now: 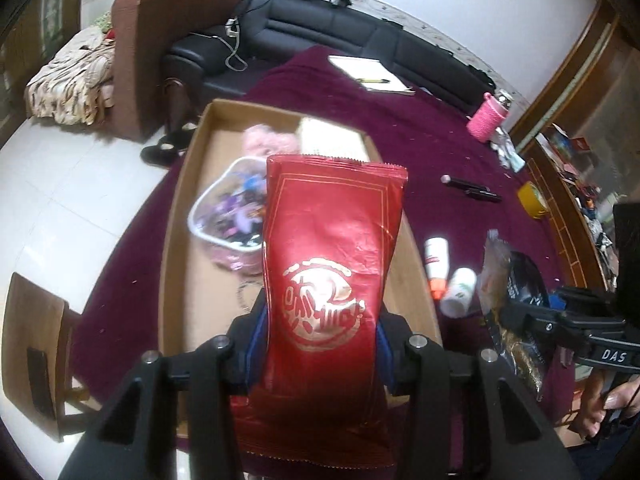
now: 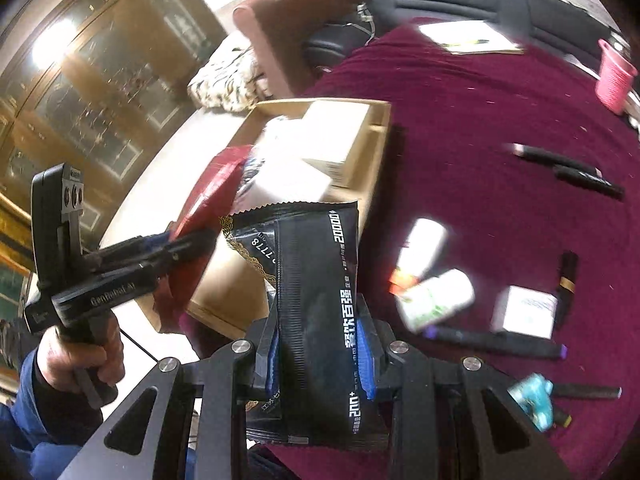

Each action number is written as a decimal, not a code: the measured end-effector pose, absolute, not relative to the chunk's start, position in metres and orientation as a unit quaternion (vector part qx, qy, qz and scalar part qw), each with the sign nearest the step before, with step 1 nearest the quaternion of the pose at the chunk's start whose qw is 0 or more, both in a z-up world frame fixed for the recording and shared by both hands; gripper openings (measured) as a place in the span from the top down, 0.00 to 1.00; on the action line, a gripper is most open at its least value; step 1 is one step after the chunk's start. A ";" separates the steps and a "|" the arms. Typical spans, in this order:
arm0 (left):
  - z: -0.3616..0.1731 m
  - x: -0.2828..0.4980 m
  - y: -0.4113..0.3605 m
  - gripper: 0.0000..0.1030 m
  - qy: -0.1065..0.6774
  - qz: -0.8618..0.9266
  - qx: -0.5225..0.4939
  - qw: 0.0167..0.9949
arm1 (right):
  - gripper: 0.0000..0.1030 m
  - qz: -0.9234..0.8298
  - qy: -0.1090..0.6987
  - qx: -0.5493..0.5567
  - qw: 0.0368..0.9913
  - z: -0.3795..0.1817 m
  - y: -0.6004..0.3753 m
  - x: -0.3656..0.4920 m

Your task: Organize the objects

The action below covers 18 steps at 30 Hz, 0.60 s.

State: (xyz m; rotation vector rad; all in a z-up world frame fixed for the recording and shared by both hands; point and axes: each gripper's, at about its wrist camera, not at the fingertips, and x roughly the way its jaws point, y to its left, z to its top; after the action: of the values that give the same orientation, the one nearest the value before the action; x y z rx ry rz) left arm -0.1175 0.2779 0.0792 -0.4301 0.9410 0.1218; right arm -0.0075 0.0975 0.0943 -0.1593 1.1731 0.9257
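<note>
Currently listed, by holder:

Left gripper [image 1: 320, 344]: clamped on red foil packet [image 1: 332, 248], blue pads pressing both sides near its lower half; packet upright, gold emblem facing camera, serrated top edge ahead of the fingers. Directly beyond and beneath the packet: cardboard tray [image 1: 176, 208] on maroon tablecloth [image 1: 432, 128]. Inside tray, ahead and to the left of the fingers: clear bag of small purple items [image 1: 228, 208]; farther ahead, pink fluffy item [image 1: 264, 142] and pale box [image 1: 332, 140].

Right gripper [image 2: 320, 356]: pinching black packet [image 2: 316, 288], white printed characters along its side, blue pads against both faces. Tray's near corner just ahead and to the left of it.

Loose on cloth, to the right of both grippers: two small white bottles [image 1: 448, 276], lying close together; black pens [image 1: 472, 188] farther ahead; yellow tape roll [image 1: 532, 200]; pink knitted holder [image 1: 490, 116] far ahead to the right; notebook with pen [image 1: 370, 72] at far edge.

Near right gripper's right side: small white box [image 2: 524, 312], teal item [image 2: 536, 400], blurred.
</note>
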 end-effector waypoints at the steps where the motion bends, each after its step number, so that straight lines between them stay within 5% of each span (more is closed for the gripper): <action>1: 0.077 -0.119 0.280 0.57 0.450 0.062 -0.210 0.866 | 0.67 0.421 0.536 -0.076 0.728 0.092 0.104 -0.007; 18: 0.055 -0.110 0.285 0.56 0.463 0.082 -0.213 0.857 | 0.67 0.366 0.579 -0.064 0.726 0.046 0.153 0.004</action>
State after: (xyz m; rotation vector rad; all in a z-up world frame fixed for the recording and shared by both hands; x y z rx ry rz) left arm -0.1099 0.2845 0.0550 -0.4469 0.9731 0.1722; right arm 0.0045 0.1528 0.0465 -0.1413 1.2761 0.8066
